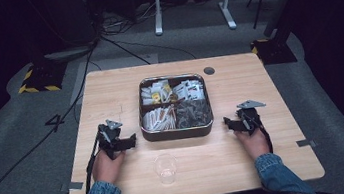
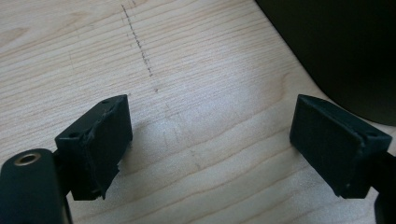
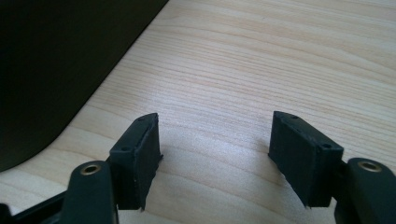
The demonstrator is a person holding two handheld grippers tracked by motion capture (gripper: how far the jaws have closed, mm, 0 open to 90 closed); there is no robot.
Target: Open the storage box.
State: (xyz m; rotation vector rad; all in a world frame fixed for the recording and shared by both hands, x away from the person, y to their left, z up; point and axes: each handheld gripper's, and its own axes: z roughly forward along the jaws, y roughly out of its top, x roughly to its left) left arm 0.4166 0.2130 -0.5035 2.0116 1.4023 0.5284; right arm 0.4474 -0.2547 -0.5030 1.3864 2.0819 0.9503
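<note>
Both hands rest on table [image 1: 108, 90], each hand-held gripper gaping beside tin [image 1: 177, 131].

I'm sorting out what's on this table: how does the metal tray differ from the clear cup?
The metal tray is square, dark-walled and opaque; the clear cup is round and see-through. The tray is far wider and is split into four compartments filled with packets, while the cup looks empty. The tray sits at the table's middle, the cup nearer the person's edge. Both stand upright on the wood, untouched by either gripper.
</note>
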